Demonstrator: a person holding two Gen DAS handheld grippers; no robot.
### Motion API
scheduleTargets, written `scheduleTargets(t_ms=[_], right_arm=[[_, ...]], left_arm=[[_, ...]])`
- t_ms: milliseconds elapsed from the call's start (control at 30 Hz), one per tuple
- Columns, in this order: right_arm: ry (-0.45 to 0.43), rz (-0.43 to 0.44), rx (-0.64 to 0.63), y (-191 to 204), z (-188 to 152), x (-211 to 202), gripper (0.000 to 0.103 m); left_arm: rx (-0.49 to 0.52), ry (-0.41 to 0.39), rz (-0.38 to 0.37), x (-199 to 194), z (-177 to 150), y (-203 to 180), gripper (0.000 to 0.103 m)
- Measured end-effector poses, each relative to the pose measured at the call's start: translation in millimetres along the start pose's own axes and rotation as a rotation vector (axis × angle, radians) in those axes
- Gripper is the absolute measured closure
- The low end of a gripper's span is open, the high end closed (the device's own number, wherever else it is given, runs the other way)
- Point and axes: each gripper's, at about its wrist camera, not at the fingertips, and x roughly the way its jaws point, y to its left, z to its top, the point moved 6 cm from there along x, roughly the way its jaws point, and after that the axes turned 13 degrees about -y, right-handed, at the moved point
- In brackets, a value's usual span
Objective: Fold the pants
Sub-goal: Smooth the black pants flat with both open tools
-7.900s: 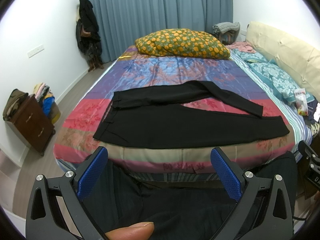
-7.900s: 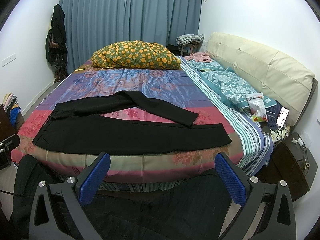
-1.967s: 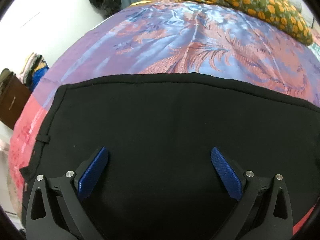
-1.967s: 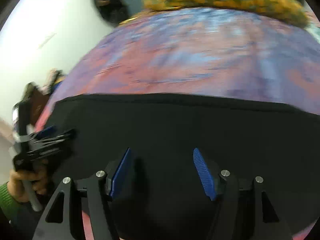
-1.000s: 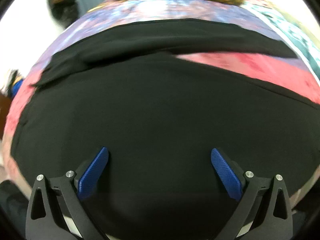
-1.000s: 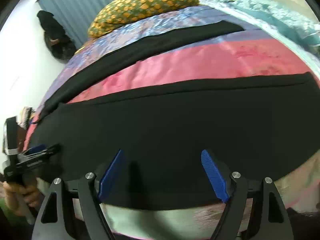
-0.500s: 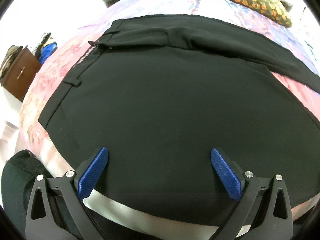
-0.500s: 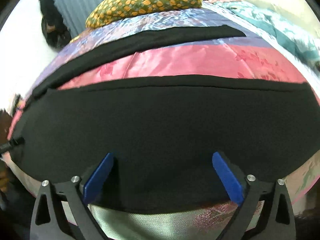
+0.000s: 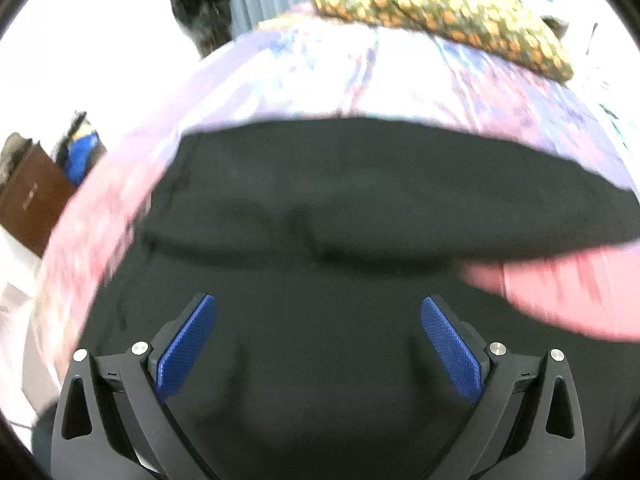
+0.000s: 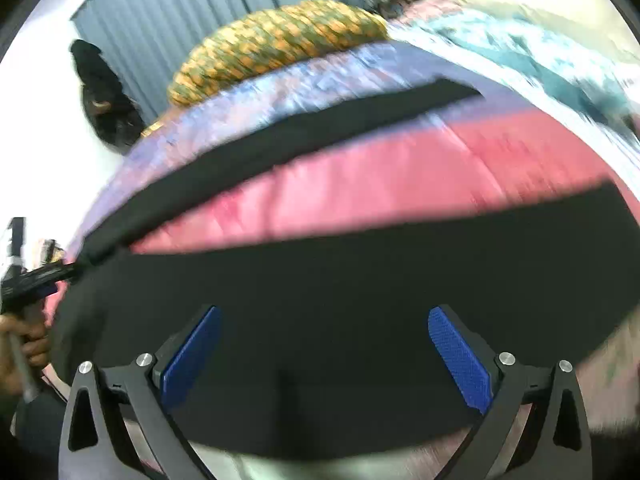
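Observation:
Black pants lie spread flat on the bed, waist end to the left and the two legs splayed apart to the right. My left gripper is open and empty, low over the waist and hip part. My right gripper is open and empty over the near leg. The far leg runs diagonally toward the pillow. The left gripper also shows in the right wrist view at the far left, by the waist. Both views are blurred.
The bed has a shiny pink and purple cover. A yellow-patterned pillow lies at the far side. A brown cabinet stands to the left of the bed. Grey curtains hang behind.
Both grippers came from standing back at the bed's near edge to close over the pants. In the last half second the left gripper moved farther in over the waist; the right swung slightly.

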Motion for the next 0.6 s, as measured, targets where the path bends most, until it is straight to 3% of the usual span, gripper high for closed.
scheduleTargets(t_ms=[167,300,467,500,600], right_arm=[[0.011,0.199,-0.089,75,75,69,0.001],[0.079,0.366,-0.182,156,113,142,0.002],[0.219,0.498,-0.228,211,104,226,0.002],[0.270,0.502,-0.253,214,95,245,0.002],[0.314,0.457,-0.324,191,86,277,0.002]], left_arm=[[-0.031,-0.053,0.106,57,43,10,0.001],[-0.110,0.021,0.157,107,28,33,0.001],[-0.158,-0.012,0.104,117,8,44,0.000],[-0.153,-0.013,0.107,117,8,44,0.000],[-0.153,-0.022,0.110,118,8,43,0.000]])
